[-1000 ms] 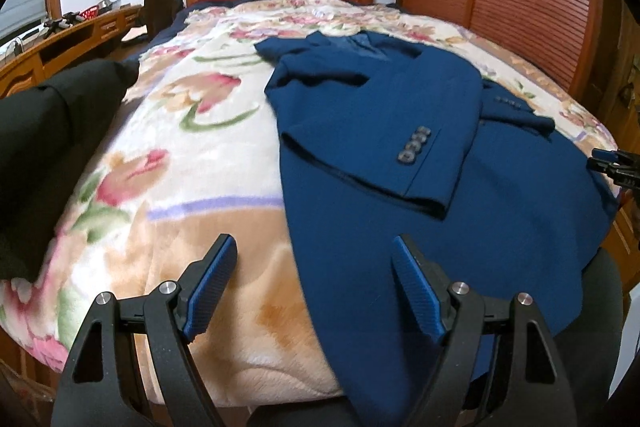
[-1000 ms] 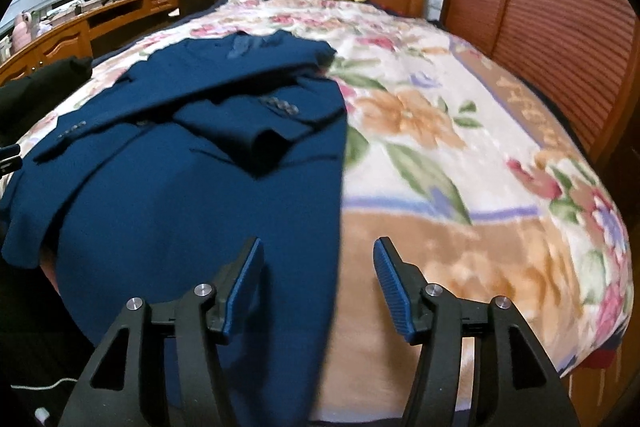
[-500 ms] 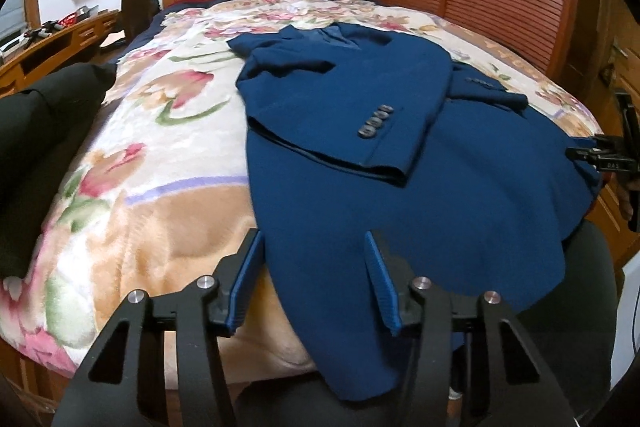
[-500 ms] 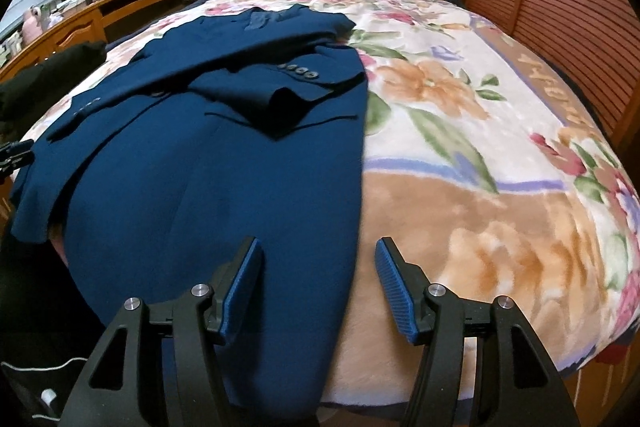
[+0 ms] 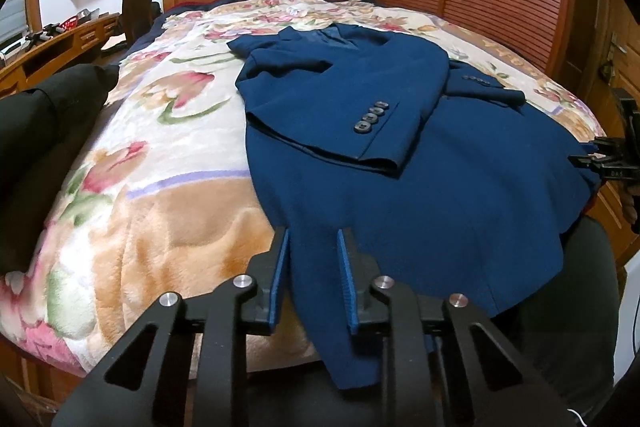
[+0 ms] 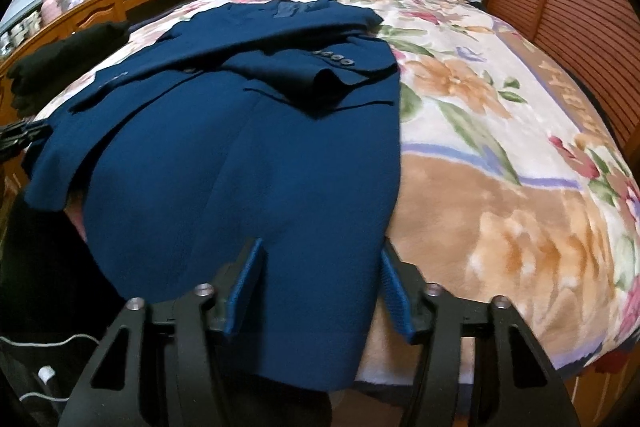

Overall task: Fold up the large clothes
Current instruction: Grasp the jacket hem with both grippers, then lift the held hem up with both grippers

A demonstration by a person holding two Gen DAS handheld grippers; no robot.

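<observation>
One dark blue wool suit jacket (image 5: pixel 420 163) on floral-blanketed bed (image 5: pixel 168 187), hem overhanging. Left tool (image 5: pixel 313 267) narrow, just closing, hem corner between pads. Right tool (image 6: pixel 320 283) half-wide, closing, straddling opposite corner.

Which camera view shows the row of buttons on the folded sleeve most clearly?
The left wrist view: the sleeve buttons lie near the middle of the blue jacket, sharp and easy to count, four of them. The right wrist view shows another button row, smaller and slightly blurred.
</observation>
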